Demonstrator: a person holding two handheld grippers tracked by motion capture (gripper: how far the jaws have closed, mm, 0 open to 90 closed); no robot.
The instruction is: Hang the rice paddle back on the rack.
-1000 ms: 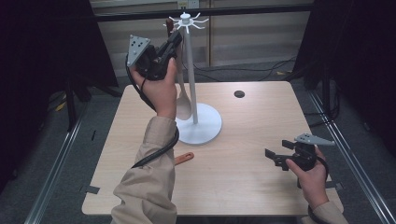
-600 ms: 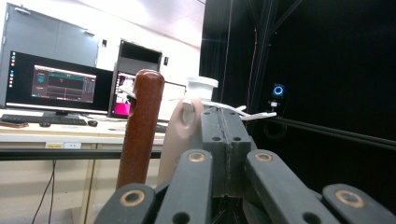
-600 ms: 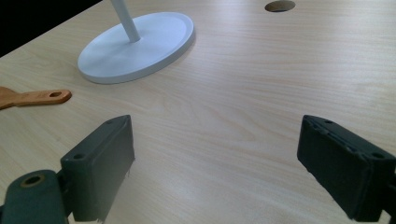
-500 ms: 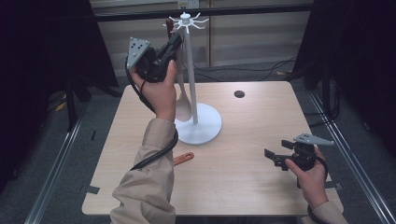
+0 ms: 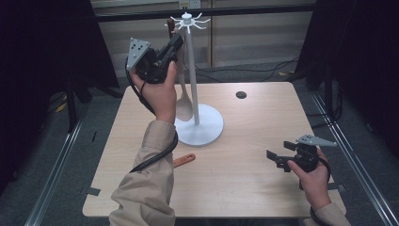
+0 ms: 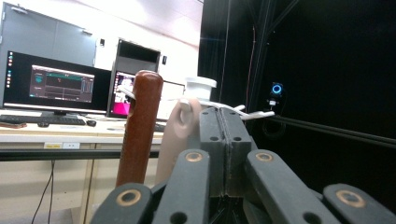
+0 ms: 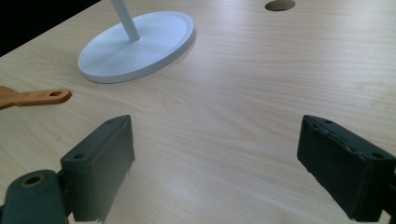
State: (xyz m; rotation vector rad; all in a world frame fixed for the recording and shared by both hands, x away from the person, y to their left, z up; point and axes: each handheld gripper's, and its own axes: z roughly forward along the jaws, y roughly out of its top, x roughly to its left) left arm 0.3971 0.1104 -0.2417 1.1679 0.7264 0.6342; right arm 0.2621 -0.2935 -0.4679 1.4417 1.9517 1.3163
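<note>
A: At the top of the white stand (image 5: 196,75) in the high view, what's the left gripper (image 5: 175,43) doing?
B: Raised off the tabletop (image 5: 254,122), held up by the left hand (image 5: 157,89), jaws pointing at the hook crown. A pale wooden spoon (image 5: 183,106) hangs along the pole, bowl down near the round base. Can't tell the jaw gap from here.

A: Right side?
B: Right gripper (image 5: 273,160) low over the tabletop near the front right, in the right hand (image 5: 313,172), jaws spread, nothing between them. An orange handle (image 5: 184,160) lies flat on the wood in front of the base, partly under the left sleeve. Dark round hole (image 5: 241,94) in the tabletop at the back.

A: Left gripper view?
B: Jaws pressed together, faces meeting, no gap visible. The pale spoon handle (image 6: 180,135) sits right behind the left jaw; whether the jaws pinch it I can't tell. A dark reddish-brown handle (image 6: 140,126) stands upright just left of it. White stand top with hooks (image 6: 201,88) behind. Monitors (image 6: 56,84) on a desk in the background.

A: Right gripper view?
B: Jaws wide apart, empty, bare tabletop (image 7: 233,116) between them. White base (image 7: 140,44) upper left with the pole rising out of frame, orange handle (image 7: 35,97) at the left edge, hole (image 7: 279,4) at the top.
</note>
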